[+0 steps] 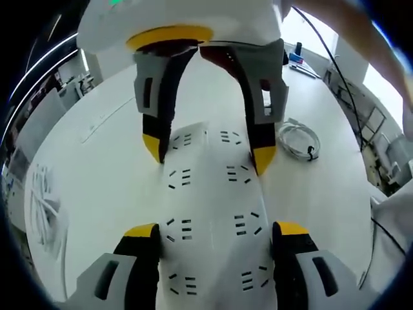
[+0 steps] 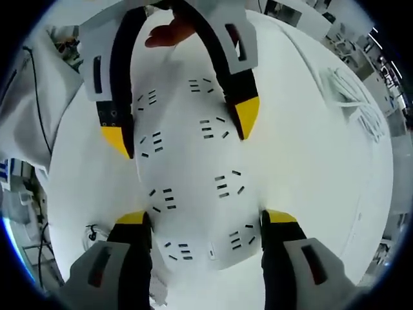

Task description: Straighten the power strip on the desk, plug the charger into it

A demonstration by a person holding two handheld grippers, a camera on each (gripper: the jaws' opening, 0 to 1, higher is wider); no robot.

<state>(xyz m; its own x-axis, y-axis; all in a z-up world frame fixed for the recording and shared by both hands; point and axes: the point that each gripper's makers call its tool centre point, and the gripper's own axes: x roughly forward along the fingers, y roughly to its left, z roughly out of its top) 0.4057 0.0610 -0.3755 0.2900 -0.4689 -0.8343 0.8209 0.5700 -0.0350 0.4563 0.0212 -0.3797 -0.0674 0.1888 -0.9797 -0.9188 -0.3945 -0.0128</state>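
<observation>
While its ends sit cut off, power strip between both grippers' wide jaws, actual contact unclear.

power strip: your near end runs off the left gripper view's bottom edge.
white cable coil: too small for you to tell what it belongs to.
counter: far clutter blurred.

The right gripper at 6 o'clock straddles the white power strip on the white desk, jaws spread. The left gripper straddles the strip from 12 o'clock.
</observation>
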